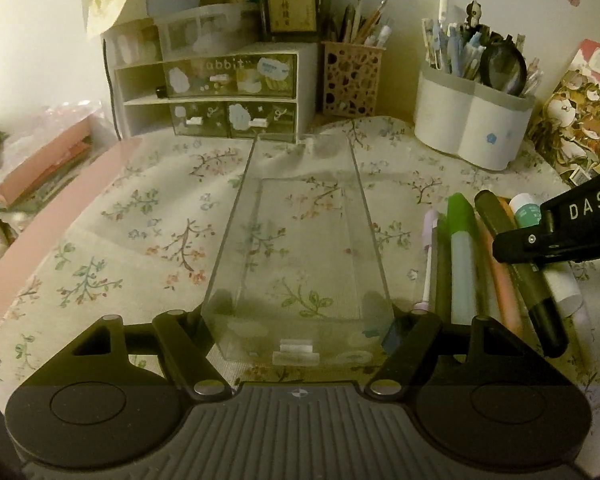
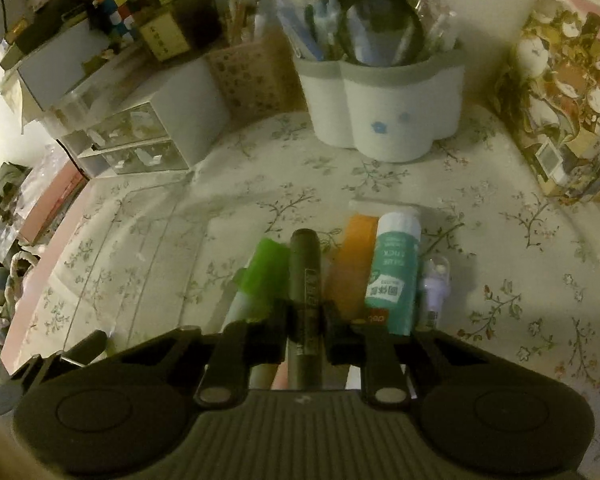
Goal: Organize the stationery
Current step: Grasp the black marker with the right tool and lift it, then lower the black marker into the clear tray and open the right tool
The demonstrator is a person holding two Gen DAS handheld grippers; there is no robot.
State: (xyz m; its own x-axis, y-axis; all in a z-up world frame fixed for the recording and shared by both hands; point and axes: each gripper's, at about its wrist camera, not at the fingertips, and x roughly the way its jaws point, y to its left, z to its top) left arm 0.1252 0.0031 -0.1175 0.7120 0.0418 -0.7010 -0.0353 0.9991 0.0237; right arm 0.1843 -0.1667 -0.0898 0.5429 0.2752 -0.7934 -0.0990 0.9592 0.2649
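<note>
A clear plastic drawer (image 1: 300, 240) lies lengthwise on the floral cloth. My left gripper (image 1: 300, 320) is shut on its near end, one finger against each side wall. To its right lies a row of stationery: a thin purple pen (image 1: 430, 240), a green highlighter (image 1: 462, 240), an orange highlighter (image 1: 504, 292), a dark marker (image 1: 540, 300) and a glue stick (image 1: 526, 208). My right gripper (image 2: 305, 320) is shut on the dark marker (image 2: 305, 272), between the green highlighter (image 2: 260, 276) and the orange highlighter (image 2: 354, 256). The teal glue stick (image 2: 394, 268) lies further right.
A white pen holder (image 1: 472, 128) full of pens and a pink perforated cup (image 1: 352, 80) stand at the back. A small drawer cabinet (image 1: 212, 96) is at the back left, a picture book (image 1: 576, 112) at the right, a pink box (image 1: 40, 164) off the left edge.
</note>
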